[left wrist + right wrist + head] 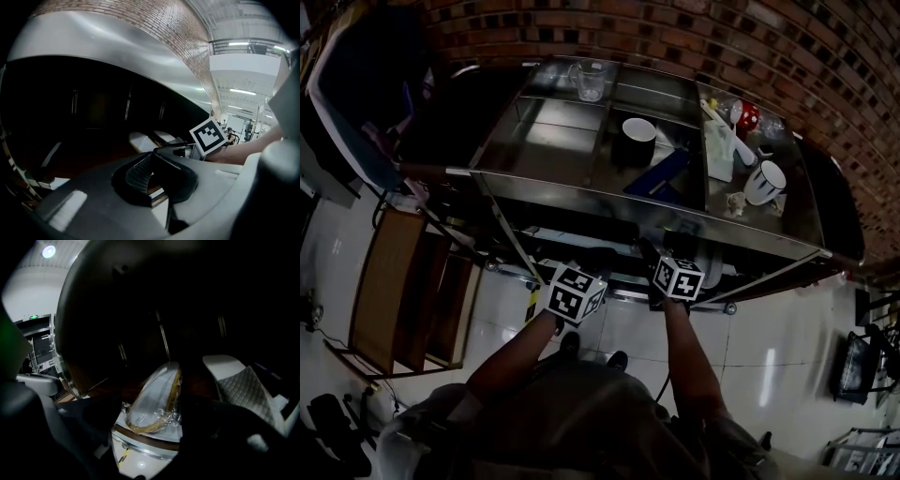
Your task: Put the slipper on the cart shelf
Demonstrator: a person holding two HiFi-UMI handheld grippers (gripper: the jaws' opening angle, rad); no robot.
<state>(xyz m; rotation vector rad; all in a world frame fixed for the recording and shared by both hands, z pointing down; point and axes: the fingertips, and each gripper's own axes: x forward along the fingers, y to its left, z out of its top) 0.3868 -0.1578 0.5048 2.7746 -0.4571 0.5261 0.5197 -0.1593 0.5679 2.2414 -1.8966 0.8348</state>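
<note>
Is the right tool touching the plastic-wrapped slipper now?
Cannot tell. In the right gripper view the right tool stands wide around the plastic-wrapped slipper; one jaw shows a gap, the other dark jaw hides its edge.

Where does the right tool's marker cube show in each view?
Head view: right tool's marker cube low centre, in front of the cart.
Left gripper view: the cube right of centre.
Right gripper view: not in it.
Shared landmark: the cart's steel top rim, in the head and left gripper views.
</note>
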